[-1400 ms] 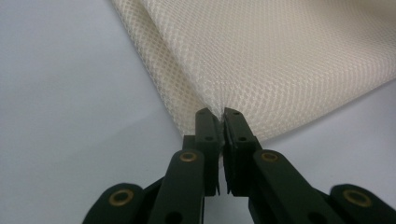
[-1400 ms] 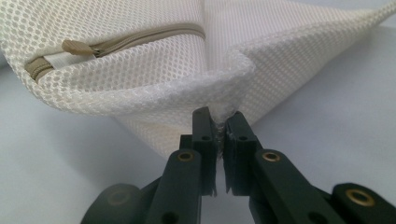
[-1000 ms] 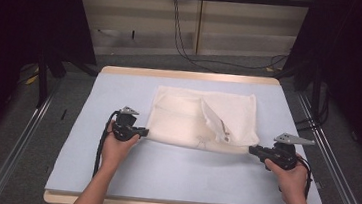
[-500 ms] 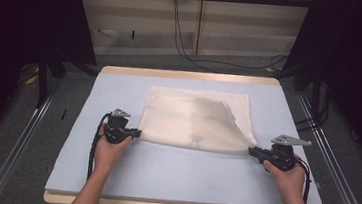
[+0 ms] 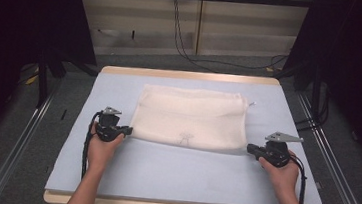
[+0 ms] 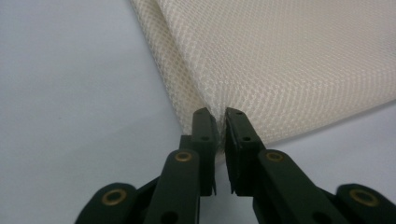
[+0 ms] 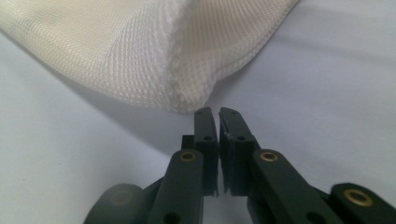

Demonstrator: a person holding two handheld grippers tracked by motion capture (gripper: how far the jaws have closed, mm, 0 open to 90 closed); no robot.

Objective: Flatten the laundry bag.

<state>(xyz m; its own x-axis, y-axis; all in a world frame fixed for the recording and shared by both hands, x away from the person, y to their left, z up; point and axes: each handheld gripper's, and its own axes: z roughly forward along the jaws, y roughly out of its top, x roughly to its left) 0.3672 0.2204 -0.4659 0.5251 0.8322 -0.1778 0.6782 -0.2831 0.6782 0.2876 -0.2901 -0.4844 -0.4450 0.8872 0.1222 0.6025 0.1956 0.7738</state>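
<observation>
**At the middle of the table: a mesh bag spread flat, a gripper at each near corner**

In the centre of the high view, a cream mesh bag (image 5: 191, 117) lies flat on the pale blue table (image 5: 182, 172), its long sides running left to right. Whether anything is inside it cannot be told; it lies thin and even. A faint dark mark sits near the middle of its lower edge, and a short bit of cord shows at its upper right corner. Up close the cloth is a fine, open weave, with a stitched seam running into the corner in the right gripper view.

The left gripper (image 5: 127, 130) sits at the bag's lower left corner, held in the person's left hand (image 5: 102, 144). In the left gripper view its fingers (image 6: 205, 135) stand narrow, the bag's corner (image 6: 261, 70) just at their tips; they have just been opening slightly.

The right gripper (image 5: 251, 149) sits at the lower right corner, in the right hand (image 5: 278, 172). Its fingers (image 7: 206, 135) are almost together, and the bag's corner (image 7: 154, 60) lies just beyond the tips, not between them.
</observation>
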